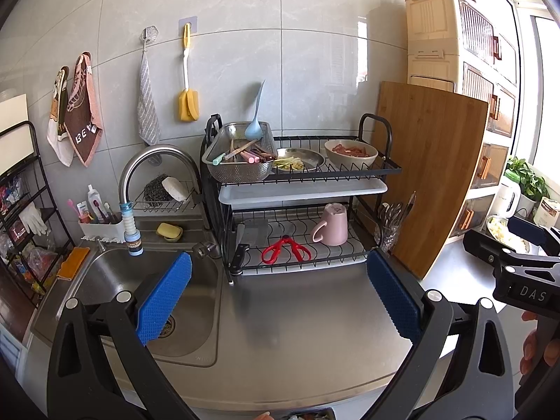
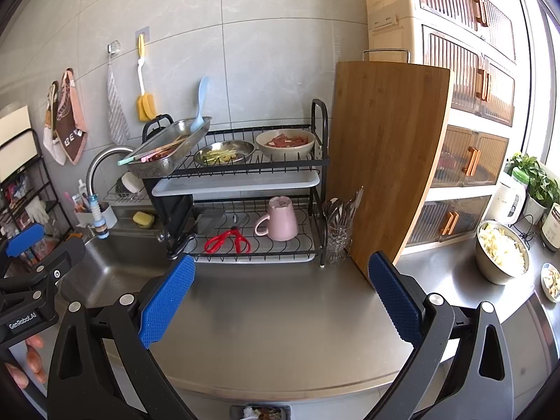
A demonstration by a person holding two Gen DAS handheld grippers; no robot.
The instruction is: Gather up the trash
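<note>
While both hand-held grippers gape empty, one mug sits racked.

The countertop is brushed steel with a soft, dull sheen. To its left, the sink is the same metal. Behind the countertop, the dish rack is black coated wire, matt. On the rack's top tier sit a perforated shiny steel basket and a glossy ceramic bowl. Right of the rack leans a smooth wooden cutting board with visible grain. The gripper pads are blue rubber with a rough diamond texture.
</note>
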